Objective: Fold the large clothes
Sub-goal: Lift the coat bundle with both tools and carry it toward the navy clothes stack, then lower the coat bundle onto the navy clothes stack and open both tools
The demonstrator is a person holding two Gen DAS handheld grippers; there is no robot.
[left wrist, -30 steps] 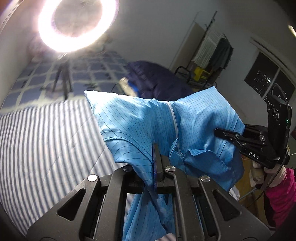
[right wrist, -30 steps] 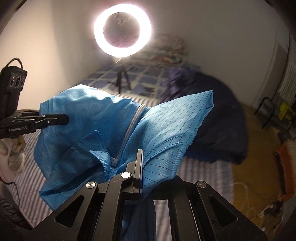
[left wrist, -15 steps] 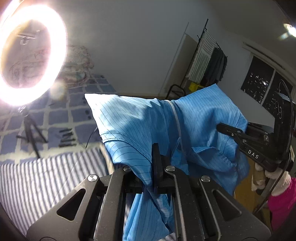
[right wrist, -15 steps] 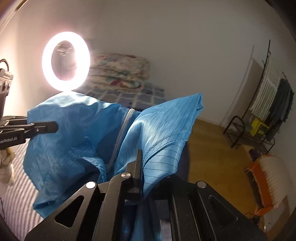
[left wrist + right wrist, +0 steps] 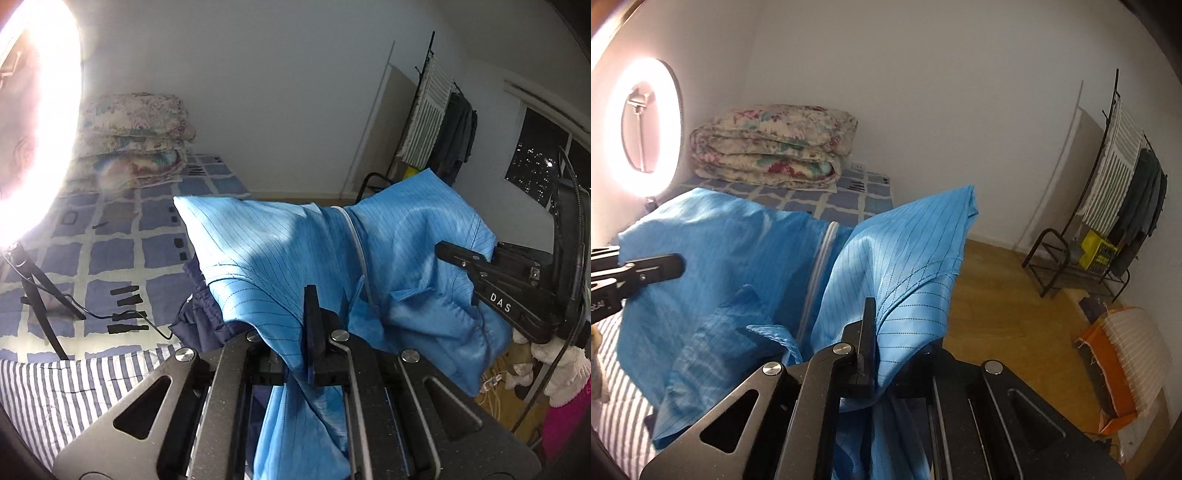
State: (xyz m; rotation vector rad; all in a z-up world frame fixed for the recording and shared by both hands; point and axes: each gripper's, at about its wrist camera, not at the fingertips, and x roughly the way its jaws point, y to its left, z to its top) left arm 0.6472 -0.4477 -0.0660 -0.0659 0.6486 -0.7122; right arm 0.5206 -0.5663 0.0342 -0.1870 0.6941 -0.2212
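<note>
The left gripper (image 5: 312, 332) is clamped on one upper edge of the blue garment (image 5: 280, 251), and the right gripper (image 5: 868, 350) pinches the other edge. Between them the garment hangs in the air above the striped sheet (image 5: 55, 387), unfolded and bunched, its zipper (image 5: 820, 266) running down the middle. No fold shows yet; laying it flat and folding likely remain. Beyond the garment lies the checked bedspread (image 5: 110, 251), then stacked floral quilts (image 5: 775, 144) against the wall.
</note>
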